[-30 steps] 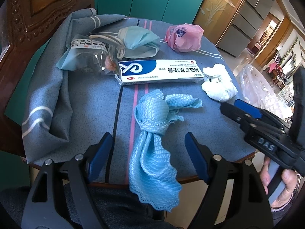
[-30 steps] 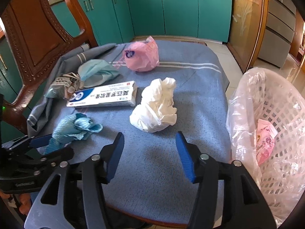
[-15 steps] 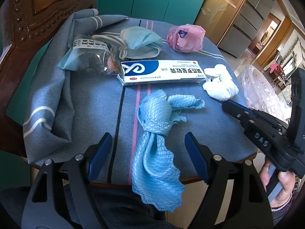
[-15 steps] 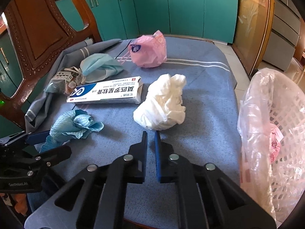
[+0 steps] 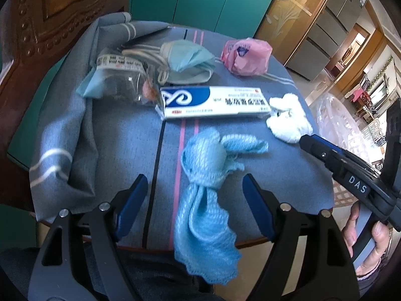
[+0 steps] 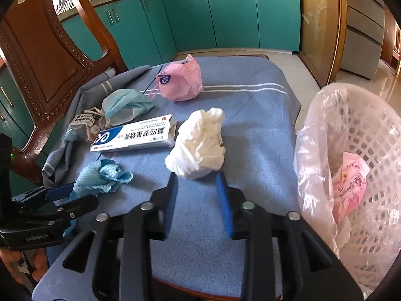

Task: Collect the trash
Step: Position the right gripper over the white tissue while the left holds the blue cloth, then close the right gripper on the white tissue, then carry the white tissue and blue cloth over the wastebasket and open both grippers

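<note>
1. Our right gripper [image 6: 198,175] had its jaws parted again, with a gap between the blue pads; half a second before they had been pressed together, and a second before they had been spread wider. It grasped nothing.
2. The crumpled white tissue [image 6: 199,145] lay on the blue tablecloth [image 6: 250,130], just ahead of the right fingertips and nearer to them than in the earlier views. We could not tell whether the pads touched it.
3. Our left gripper [image 5: 194,190] stayed released, its fingers wide on either side of the knotted blue cloth [image 5: 205,175], which hung over the near table edge as before.
4. The white and blue box [image 5: 213,101], the face mask [image 5: 190,59], the pink bag [image 5: 246,56] and the clear wrapper [image 5: 117,80] had not moved on the cloth.
5. The white basket [image 6: 371,150], lined with clear plastic, stood to the right of the table and held a pink wrapper [image 6: 349,185], as it had earlier.
</note>
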`<action>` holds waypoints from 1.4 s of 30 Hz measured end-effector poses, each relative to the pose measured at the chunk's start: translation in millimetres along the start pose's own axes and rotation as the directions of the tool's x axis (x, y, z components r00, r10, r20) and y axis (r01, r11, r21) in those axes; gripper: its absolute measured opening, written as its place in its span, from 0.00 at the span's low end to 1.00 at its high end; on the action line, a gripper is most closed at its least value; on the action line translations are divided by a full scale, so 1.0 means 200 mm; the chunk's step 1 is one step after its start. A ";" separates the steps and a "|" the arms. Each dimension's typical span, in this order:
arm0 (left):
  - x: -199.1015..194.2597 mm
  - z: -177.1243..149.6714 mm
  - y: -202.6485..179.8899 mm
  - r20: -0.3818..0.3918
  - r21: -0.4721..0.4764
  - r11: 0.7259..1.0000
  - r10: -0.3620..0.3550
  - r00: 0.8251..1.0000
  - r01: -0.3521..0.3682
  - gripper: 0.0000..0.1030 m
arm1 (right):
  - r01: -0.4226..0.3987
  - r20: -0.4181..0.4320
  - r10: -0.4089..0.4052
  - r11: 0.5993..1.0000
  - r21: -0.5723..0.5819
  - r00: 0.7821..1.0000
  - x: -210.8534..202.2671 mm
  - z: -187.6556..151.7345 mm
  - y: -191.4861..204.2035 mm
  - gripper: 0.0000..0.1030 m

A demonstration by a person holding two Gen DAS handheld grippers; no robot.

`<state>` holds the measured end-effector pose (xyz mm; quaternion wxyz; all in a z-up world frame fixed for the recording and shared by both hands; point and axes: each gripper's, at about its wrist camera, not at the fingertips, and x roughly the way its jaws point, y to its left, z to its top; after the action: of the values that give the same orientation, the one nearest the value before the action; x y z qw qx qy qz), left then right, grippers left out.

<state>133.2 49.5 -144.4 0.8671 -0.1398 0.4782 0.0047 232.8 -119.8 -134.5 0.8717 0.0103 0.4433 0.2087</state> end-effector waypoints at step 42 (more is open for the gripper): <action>-0.24 -0.01 -0.20 0.112 0.137 0.989 -0.067 0.991 0.052 0.21 | 0.064 0.224 -0.082 0.994 0.089 0.971 -0.51 -0.01 -0.29 0.24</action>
<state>110.0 17.0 -95.9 0.9006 -0.0950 0.4217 -0.0451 199.2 -210.5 -68.6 0.9227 0.0530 0.3487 0.1558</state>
